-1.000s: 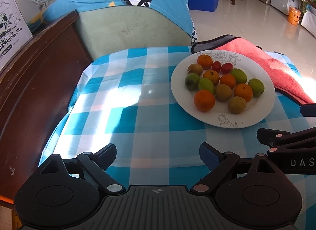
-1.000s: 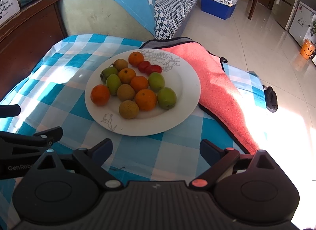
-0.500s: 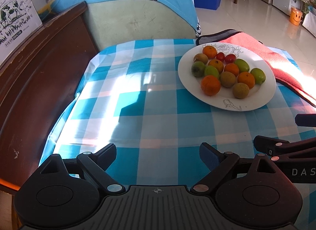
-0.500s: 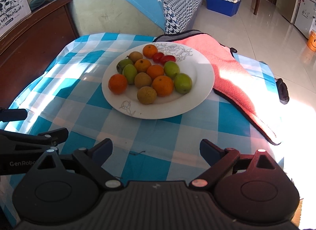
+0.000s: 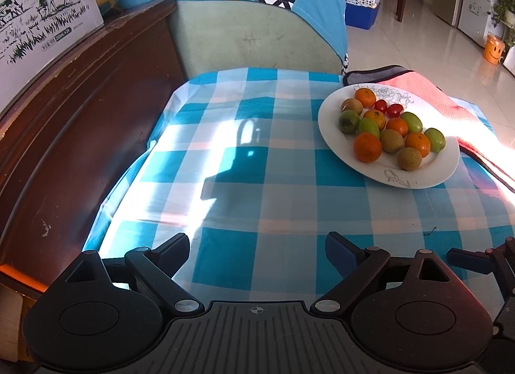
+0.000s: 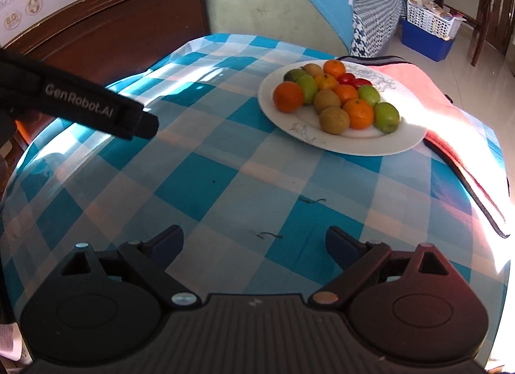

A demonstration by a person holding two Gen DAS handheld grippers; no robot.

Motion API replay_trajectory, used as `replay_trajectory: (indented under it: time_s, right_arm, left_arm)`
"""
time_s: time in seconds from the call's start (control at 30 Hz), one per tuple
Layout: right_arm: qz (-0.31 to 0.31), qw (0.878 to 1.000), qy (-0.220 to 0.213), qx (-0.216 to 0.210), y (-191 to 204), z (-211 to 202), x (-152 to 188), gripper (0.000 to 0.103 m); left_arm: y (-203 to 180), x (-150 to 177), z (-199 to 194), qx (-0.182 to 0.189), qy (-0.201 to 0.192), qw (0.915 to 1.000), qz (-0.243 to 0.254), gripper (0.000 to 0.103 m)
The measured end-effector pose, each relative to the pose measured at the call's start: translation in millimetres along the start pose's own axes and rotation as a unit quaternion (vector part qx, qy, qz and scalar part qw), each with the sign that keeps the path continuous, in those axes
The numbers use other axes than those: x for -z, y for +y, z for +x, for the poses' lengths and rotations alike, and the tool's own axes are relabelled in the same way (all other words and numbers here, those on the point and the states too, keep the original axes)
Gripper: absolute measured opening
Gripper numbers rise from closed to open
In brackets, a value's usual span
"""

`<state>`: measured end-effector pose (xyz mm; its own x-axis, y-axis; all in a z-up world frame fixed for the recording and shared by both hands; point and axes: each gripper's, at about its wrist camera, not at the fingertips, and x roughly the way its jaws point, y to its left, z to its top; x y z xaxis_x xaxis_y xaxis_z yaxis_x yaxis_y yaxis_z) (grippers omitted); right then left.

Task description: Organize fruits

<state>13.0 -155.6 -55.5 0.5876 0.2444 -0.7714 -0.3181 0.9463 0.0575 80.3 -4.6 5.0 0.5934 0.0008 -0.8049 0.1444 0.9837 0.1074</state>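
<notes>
Fruits [image 6: 334, 97] sit together on a white plate [image 6: 402, 144] at the far right side of the checked tablecloth [image 5: 273, 181], with a pink towel [image 6: 450, 123] just beside it. They are small and round, so I think they are light and can roll away. The oranges [image 6: 288, 96] look firm. The two red tomatoes [image 6: 352, 79] look soft and could squash, so they need a gentle squeeze. Each fruit is best held across its round middle. They touch each other, so the ones at the edge are easiest to reach. The left gripper [image 5: 257, 253] has its fingers apart and holds nothing. The right gripper [image 6: 254, 243] is the same, and both are well away from the plate.
</notes>
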Motion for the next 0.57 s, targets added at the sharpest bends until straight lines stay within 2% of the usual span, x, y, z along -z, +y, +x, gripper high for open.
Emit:
replay_trajectory:
  time_s: [0.1,0.2,0.57]
  right_arm:
    - [-0.032,0.999,-0.024,0.007,10,3,7,0.098]
    - [-0.036,0.998,-0.044,0.002,14,6,11,0.102]
    - [-0.046,0.994,-0.097,-0.006,17,17,11,0.102]
  left_arm:
    - [1,0,-4,0.004,-0.004,1.0,-0.002,0.093]
    - [1,0,-5,0.007,-0.005,1.0,-0.002,0.093]
    - [-1,0,-6,0.006,-0.008,0.9999,0.0,0.093]
